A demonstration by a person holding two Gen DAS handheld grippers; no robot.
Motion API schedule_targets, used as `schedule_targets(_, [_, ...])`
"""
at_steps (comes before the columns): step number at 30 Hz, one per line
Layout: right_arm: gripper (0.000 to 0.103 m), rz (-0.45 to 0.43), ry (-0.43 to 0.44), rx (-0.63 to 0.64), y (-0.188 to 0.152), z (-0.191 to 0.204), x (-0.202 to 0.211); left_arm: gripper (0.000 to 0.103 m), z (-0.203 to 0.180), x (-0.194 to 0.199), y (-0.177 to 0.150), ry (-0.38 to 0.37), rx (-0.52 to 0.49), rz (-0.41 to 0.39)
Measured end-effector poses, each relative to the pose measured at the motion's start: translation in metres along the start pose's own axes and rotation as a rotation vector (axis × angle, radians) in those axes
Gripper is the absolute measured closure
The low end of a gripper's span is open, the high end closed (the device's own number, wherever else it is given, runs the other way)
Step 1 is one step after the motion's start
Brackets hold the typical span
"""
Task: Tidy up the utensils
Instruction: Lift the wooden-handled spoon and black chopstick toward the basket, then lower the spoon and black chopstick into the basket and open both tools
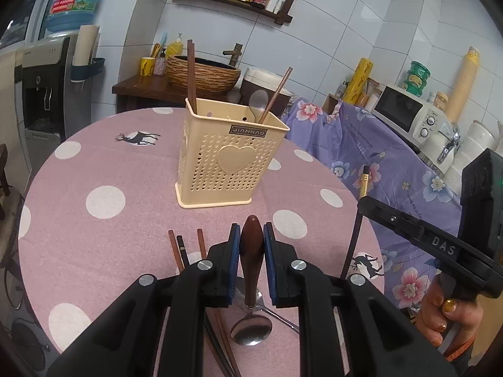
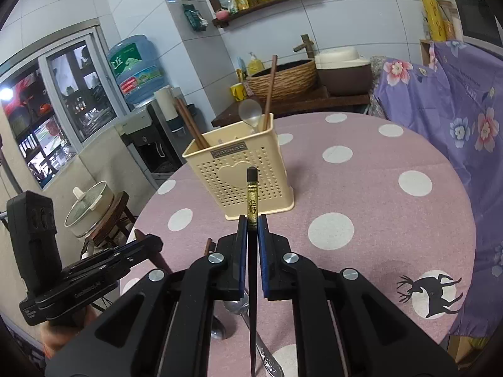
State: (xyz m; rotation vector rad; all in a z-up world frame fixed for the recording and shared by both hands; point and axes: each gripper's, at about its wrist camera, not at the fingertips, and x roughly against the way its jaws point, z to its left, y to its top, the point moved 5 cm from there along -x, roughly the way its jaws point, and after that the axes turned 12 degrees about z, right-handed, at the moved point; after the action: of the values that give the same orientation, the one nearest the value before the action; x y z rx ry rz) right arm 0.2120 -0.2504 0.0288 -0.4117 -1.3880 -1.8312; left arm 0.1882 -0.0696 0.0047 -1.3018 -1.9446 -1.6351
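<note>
both grippers (image 1: 251, 242) (image 2: 251, 229) clamped, loaded

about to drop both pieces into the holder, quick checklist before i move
1. Left gripper shut on the wooden-handled spoon: ok.
2. Right gripper shut on the black chopstick: ok.
3. Utensil holder upright on the table: ok.
4. Room in the holder beside the brown chopsticks and clear spoon: ok.
5. Which compartment suits each piece: cannot tell.
6. Loose chopsticks under the left gripper clear of the lift: cannot tell.
</note>
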Motion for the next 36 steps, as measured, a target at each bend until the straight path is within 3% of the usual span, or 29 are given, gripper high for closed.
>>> schedule_targets(16, [0.095,-0.011,0.032,0.032,0.000,0.011,0.013,0.087,-0.007,0.006,0.008,0.011,-0.030,-0.024])
schedule_targets(24, [0.095,-0.035,0.055,0.049,0.016,0.018,0.024,0.087,-0.010,0.012,0.024,0.008,-0.052,-0.042])
schedule_targets(31, [0.095,-0.098,0.016,0.128,0.065,0.040,0.042,0.087,-0.009,0.032,0.081,0.019,-0.064,-0.098])
schedule_targets(36, [0.095,-0.173,-0.042,0.180,0.127,0.057,0.060,0.087,-0.014,0.056,0.143,0.045,-0.074,-0.163])
